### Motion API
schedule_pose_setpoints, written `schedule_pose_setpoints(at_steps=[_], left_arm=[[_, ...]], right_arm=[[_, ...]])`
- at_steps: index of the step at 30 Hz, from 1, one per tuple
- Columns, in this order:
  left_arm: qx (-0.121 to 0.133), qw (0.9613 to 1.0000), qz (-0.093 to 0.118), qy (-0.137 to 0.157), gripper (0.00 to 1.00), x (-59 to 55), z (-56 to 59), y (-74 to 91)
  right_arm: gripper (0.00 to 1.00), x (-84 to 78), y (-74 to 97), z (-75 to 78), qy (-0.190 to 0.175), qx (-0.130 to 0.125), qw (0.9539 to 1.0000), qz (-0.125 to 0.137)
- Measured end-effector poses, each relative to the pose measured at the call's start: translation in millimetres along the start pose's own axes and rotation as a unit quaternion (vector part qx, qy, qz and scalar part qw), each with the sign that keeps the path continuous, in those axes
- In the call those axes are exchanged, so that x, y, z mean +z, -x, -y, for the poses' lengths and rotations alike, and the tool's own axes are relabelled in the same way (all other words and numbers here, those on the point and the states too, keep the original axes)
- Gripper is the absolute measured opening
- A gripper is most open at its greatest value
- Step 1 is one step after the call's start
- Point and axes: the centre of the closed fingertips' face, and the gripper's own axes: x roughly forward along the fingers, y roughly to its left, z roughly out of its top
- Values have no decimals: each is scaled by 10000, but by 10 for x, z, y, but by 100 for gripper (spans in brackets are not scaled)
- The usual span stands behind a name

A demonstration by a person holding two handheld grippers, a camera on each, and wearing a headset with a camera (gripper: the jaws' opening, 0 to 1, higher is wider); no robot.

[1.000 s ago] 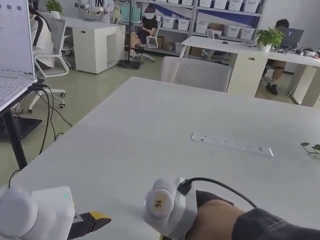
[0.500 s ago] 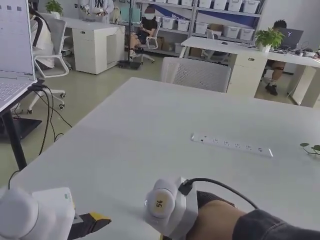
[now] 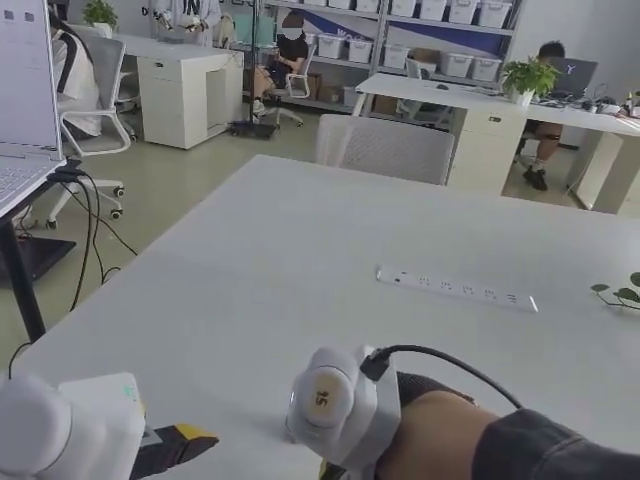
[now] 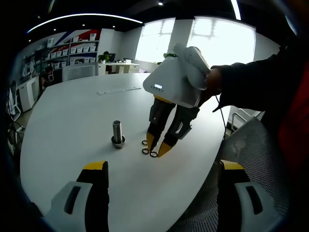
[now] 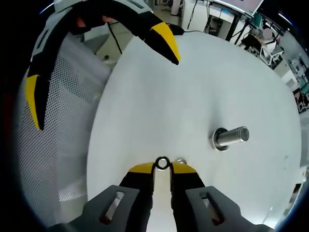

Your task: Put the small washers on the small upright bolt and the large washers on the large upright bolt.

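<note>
**Left to right, left gripper view.** The left gripper (image 4: 163,166) hangs over the near edge of the round white counter (image 4: 72,121). Its black, yellow-tipped fingers (image 4: 95,169) are spread wide with nothing between them.

An upright grey steel bolt (image 4: 118,131) stands on the counter. A wider ring circles its foot, and it cannot be told whether this is the bolt's own head or a seated washer.

Just to its right lie small dark ring washers (image 4: 145,151), three as far as can be counted.

Over them the right gripper (image 4: 156,147) points down, its fingers drawn in to a narrow gap. In the right gripper view, one ring washer (image 5: 162,163) sits between the yellow tips. It is apparently pinched, and lies on or barely above the counter.

**Progress, as judged:** early. The bolt's shank is bare, and the loose washers are yet to be carried over.

**Hidden or unclear:**
- One bolt can be made out, and whether it is the large or the small one cannot be judged.
- The washers are too small to sort by size.
- In the head view both grippers are cut by the bottom edge.
- A long white power strip (image 3: 455,289) lies well apart.
</note>
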Motion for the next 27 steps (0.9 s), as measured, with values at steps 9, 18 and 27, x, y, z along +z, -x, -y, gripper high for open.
schedule_pose_setpoints(at_steps=[9, 18, 27], left_arm=[[-49, 10000, 21, -60, 94, 37, 23, -27], [-128, 9998, 31, -123, 94, 72, 67, -57], [-192, 9997, 12, -175, 94, 90, 72, -86]], right_arm=[[13, -80, 191, -41, -132, -91, 9998, 97], [13, -212, 364, -80, -354, -220, 9990, 187], [13, -368, 577, -56, -520, -439, 9975, 202]])
